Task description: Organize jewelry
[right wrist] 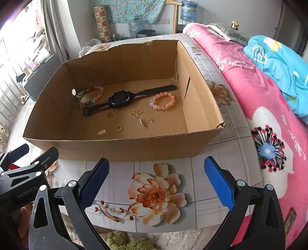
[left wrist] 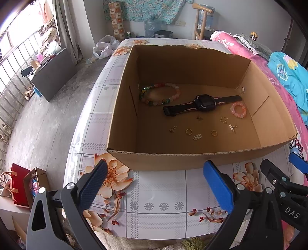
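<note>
both claws (left wrist: 156,184) (right wrist: 156,182) apart, seemingly empty, before box (left wrist: 192,159).

Daylight enters through a barred window (left wrist: 13,57) on the left beside grey curtains (left wrist: 67,28), over a grey concrete floor (left wrist: 38,123), with a floral-cloth table (left wrist: 154,207), a pink floral quilt (right wrist: 269,115) on the right, white walls and a teal fabric (left wrist: 146,9) hung behind.
</note>
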